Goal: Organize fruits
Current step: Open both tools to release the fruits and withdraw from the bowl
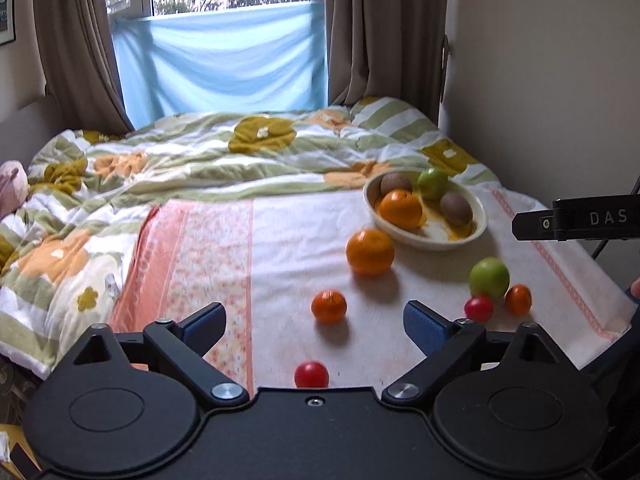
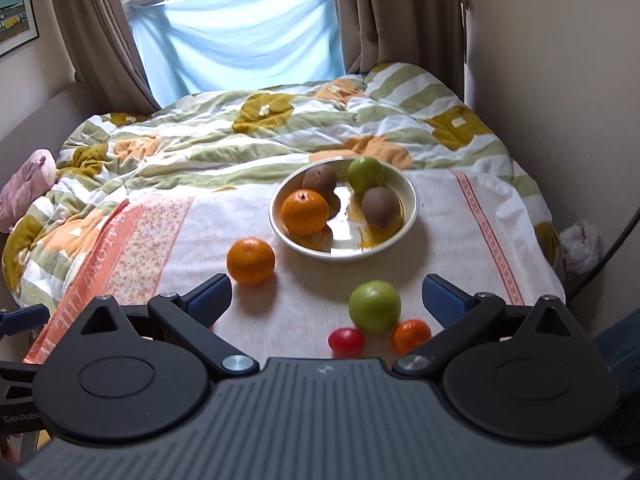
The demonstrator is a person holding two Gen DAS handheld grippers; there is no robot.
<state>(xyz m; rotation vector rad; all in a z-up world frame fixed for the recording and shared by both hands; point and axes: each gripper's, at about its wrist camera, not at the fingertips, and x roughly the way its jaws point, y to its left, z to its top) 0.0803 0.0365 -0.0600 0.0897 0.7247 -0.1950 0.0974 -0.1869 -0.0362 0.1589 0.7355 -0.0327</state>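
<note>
Both tools were spread wide and gripped nothing. Left tool (image 1: 315, 316) hovered over the bed (image 1: 280, 240): small orange (image 1: 329, 306) just ahead between its fingers, red fruit (image 1: 311, 375) close under its body. Large orange (image 1: 370, 251) sat further ahead, beside the bowl (image 1: 478, 232). Right tool (image 2: 327, 294) faced the bowl (image 2: 412, 216), which held an orange (image 2: 305, 212), a green apple (image 2: 365, 174) and two brown fruits. Loose green apple (image 2: 374, 306) lay between its fingers; red fruit (image 2: 346, 342) and small orange (image 2: 411, 336) lay touching or just beside that apple, nearest the tool.
</note>
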